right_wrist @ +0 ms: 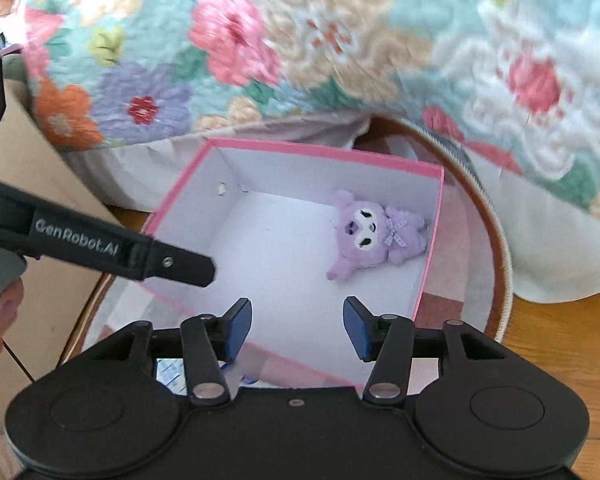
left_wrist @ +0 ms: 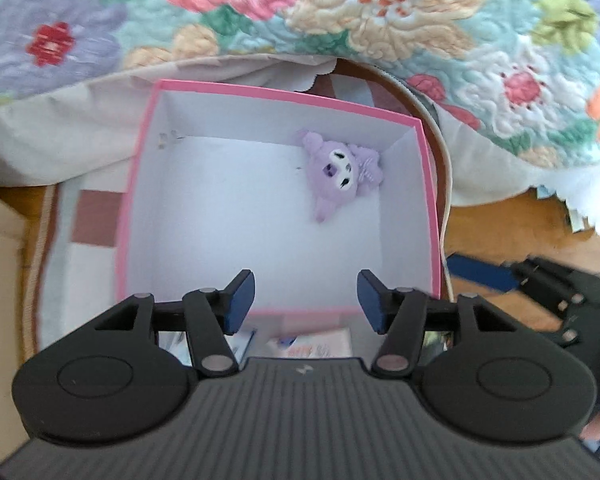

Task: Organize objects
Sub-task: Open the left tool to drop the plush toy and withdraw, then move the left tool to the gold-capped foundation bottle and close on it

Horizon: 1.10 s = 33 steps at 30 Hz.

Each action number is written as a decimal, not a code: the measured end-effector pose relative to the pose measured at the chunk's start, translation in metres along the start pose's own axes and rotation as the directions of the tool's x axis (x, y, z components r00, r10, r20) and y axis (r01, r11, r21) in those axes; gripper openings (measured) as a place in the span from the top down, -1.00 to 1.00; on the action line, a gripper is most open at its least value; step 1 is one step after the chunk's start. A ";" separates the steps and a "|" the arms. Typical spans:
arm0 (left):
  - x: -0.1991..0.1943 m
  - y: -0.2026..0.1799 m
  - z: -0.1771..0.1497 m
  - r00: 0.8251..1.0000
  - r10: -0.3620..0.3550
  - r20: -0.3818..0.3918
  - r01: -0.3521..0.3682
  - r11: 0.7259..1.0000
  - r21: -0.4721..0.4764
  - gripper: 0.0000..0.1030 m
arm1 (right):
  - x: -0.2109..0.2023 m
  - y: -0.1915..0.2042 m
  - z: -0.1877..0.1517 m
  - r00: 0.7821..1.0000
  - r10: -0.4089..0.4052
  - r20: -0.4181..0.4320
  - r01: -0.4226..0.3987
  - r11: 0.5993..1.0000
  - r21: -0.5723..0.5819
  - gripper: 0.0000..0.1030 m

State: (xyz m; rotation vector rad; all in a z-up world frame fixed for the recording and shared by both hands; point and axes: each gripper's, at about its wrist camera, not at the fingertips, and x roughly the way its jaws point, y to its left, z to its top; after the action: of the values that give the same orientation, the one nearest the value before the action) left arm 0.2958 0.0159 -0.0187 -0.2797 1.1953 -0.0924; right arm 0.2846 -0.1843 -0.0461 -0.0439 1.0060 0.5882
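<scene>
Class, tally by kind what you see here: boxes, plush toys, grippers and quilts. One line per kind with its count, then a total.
Pink box: 1
Purple plush toy, in the box: 1
Grippers, left gripper and right gripper, both open and empty: 2
Floral quilt: 1
Total: 5

A small lilac plush toy (left_wrist: 342, 170) with a white face and a checked bow lies on its back inside an open pink box (left_wrist: 140, 152) with white inner walls, near the box's far right corner, legs toward the middle.
</scene>
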 end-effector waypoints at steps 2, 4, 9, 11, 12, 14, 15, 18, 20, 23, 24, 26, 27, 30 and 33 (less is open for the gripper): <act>-0.017 0.004 -0.006 1.000 0.003 -0.004 -0.002 1.000 0.011 -0.15 | -0.019 0.008 0.001 1.000 0.010 0.005 -0.010 1.000 -0.011 -0.18; -0.038 0.004 -0.017 1.000 0.011 -0.004 -0.011 1.000 0.024 -0.18 | -0.033 0.016 0.001 1.000 0.013 -0.003 -0.013 0.999 -0.029 -0.21; -0.081 0.002 -0.044 0.998 0.063 0.005 -0.063 0.996 0.055 -0.24 | -0.066 0.033 -0.005 0.999 0.035 -0.001 -0.035 0.996 -0.079 -0.27; -0.096 0.002 -0.055 0.997 0.071 0.008 -0.071 0.995 0.064 -0.25 | -0.078 0.039 -0.009 0.999 0.045 -0.009 -0.045 0.995 -0.089 -0.32; -0.102 0.001 -0.059 0.997 0.074 0.007 -0.074 0.995 0.068 -0.26 | -0.086 0.043 -0.011 0.999 0.049 -0.012 -0.050 0.994 -0.098 -0.34; -0.118 0.000 -0.069 0.997 0.082 0.008 -0.082 0.994 0.072 -0.26 | -0.100 0.051 -0.014 0.998 0.054 -0.015 -0.056 0.992 -0.118 -0.36; -0.127 0.000 -0.074 0.997 0.080 0.012 -0.081 0.994 0.071 -0.27 | -0.108 0.055 -0.016 0.998 0.057 -0.017 -0.059 0.990 -0.128 -0.39; -0.150 -0.003 -0.086 0.996 0.088 0.029 -0.090 0.993 0.079 -0.29 | -0.129 0.067 -0.022 0.997 0.071 -0.015 -0.073 0.986 -0.153 -0.44; -0.165 -0.007 -0.095 0.995 0.094 0.046 -0.098 0.991 0.089 -0.34 | -0.141 0.074 -0.025 0.996 0.086 -0.018 -0.088 0.982 -0.166 -0.45; -0.182 -0.011 -0.109 0.995 0.079 0.053 -0.084 0.991 0.105 -0.39 | -0.154 0.082 -0.030 0.994 0.104 -0.036 -0.109 0.977 -0.186 -0.47; -0.186 -0.012 -0.113 0.995 0.079 0.054 -0.084 0.990 0.110 -0.41 | -0.158 0.085 -0.033 0.993 0.109 -0.045 -0.116 0.975 -0.192 -0.50; -0.193 -0.013 -0.124 0.996 0.075 0.047 -0.080 0.990 0.116 -0.43 | -0.165 0.088 -0.037 0.990 0.127 -0.059 -0.136 0.971 -0.198 -0.53; -0.196 -0.013 -0.129 0.996 0.077 0.046 -0.081 0.990 0.114 -0.44 | -0.168 0.089 -0.039 0.988 0.137 -0.065 -0.147 0.969 -0.200 -0.56; -0.202 -0.012 -0.144 0.996 0.081 0.041 -0.086 0.987 0.139 -0.48 | -0.176 0.090 -0.047 0.982 0.166 -0.085 -0.180 0.963 -0.198 -0.62; -0.204 -0.011 -0.157 0.994 0.099 0.035 -0.104 0.983 0.154 -0.50 | -0.180 0.091 -0.056 0.976 0.188 -0.106 -0.206 0.957 -0.202 -0.65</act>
State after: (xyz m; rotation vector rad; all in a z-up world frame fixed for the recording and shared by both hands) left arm 0.0755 0.0238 0.1160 -0.0824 1.1663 -0.0922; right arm 0.1256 -0.2038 0.0888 -0.1601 1.0346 0.8821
